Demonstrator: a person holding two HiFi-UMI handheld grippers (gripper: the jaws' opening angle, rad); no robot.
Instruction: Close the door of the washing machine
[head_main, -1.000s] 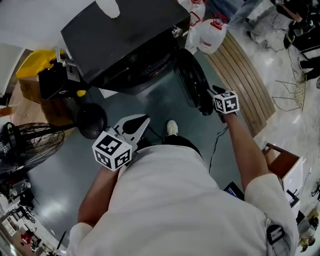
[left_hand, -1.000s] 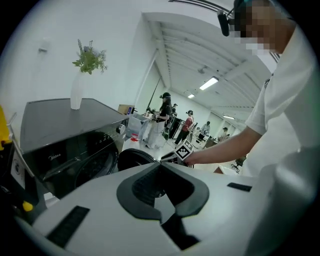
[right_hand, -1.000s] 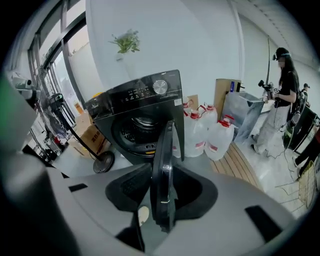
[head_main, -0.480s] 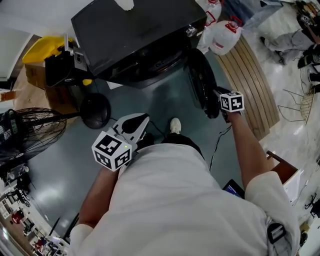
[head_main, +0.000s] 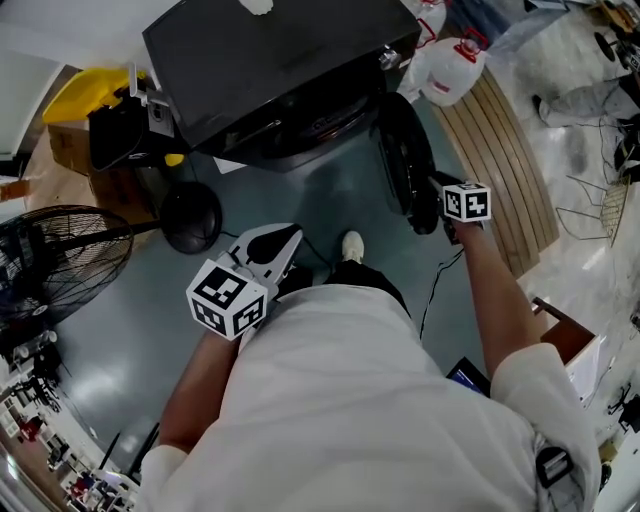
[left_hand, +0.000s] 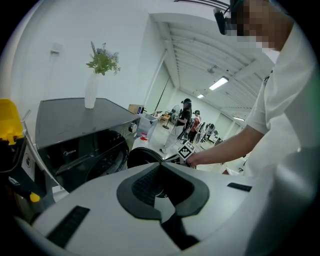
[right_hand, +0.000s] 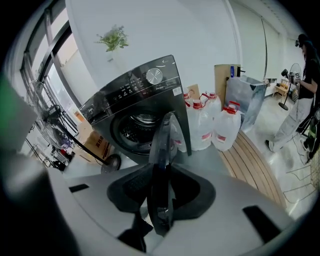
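Grey-green floor (head_main: 330, 195) underfoot, one white shoe (head_main: 347, 247) showing past your shirt.

Nearest: your left gripper (head_main: 285, 242) hangs low in front of you, aimed toward the machine. Its own view shows the jaws apart, with nothing in the hollow between the pads and bare floor showing through.

Farther out: your right gripper (head_main: 432, 192) is at arm's length, at the free edge of the washing machine door (head_main: 405, 160). Head view hides those jaws behind the marker cube (head_main: 466, 202) and the door. Right gripper view settles it. The door rim runs edge-on straight up between the two pads, with a sliver of gap on either side, so the pads are not pressing. The jaws have just been closing in on it.

Door: round, dark, swung wide open, standing upright. In head view it hangs from the front right corner of the washing machine (head_main: 270, 60). Its long axis runs from that corner out toward you, free edge nearest your right hand.

Drum mouth (right_hand: 137, 131): uncovered. Only the right gripper view looks into it; head view gives just the dark lid and front lip.

White vase (left_hand: 91, 90): head view clips it to a sliver on the lid; left gripper view shows it whole, with a green sprig.

Beyond the door: water jugs (head_main: 450, 65) and a wooden slat platform (head_main: 500, 150). Left of the machine: a floor fan (head_main: 60, 265) and a yellow container (head_main: 85, 95).
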